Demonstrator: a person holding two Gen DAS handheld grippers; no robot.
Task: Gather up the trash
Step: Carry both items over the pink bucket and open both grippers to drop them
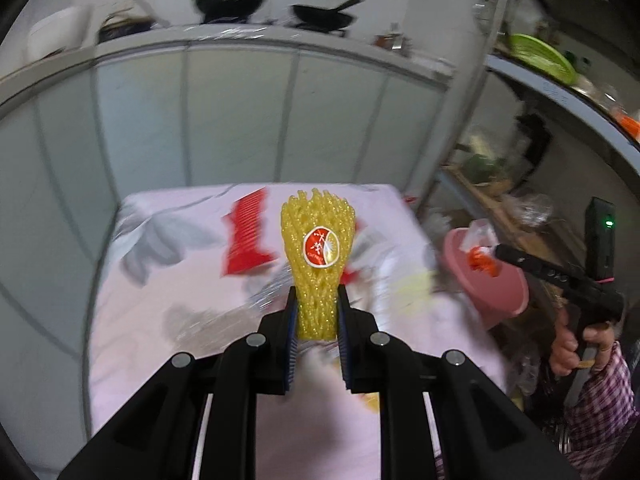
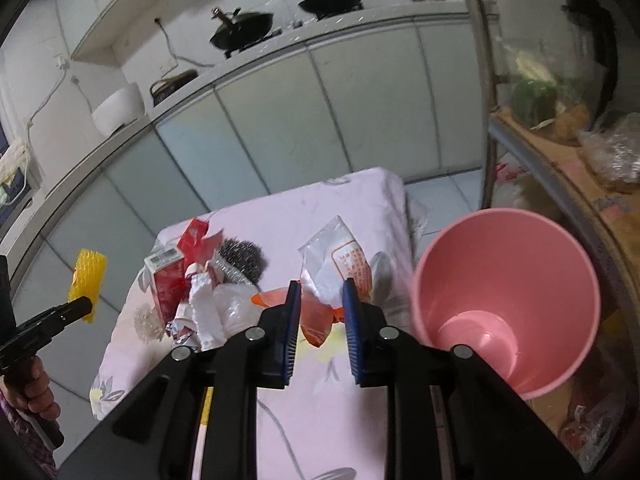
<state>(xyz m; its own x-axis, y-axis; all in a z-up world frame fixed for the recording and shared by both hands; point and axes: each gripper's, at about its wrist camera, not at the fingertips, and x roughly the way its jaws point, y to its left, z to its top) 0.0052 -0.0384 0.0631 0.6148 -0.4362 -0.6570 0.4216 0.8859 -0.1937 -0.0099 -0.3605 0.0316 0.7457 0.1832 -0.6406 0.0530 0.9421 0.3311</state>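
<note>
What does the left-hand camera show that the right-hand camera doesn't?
Only the left view: the round red sticker on the yellow foam net, seen close between the left tongs, and a green bowl on a side shelf.

Only the right view: the pink bin's empty inside, a steel scourer, a red carton, and the clear-and-orange wrapper close between the right tongs.

Both: the pink flowered cloth, the bin, the yellow net, the wrapper, and two black pans on the counter.
</note>
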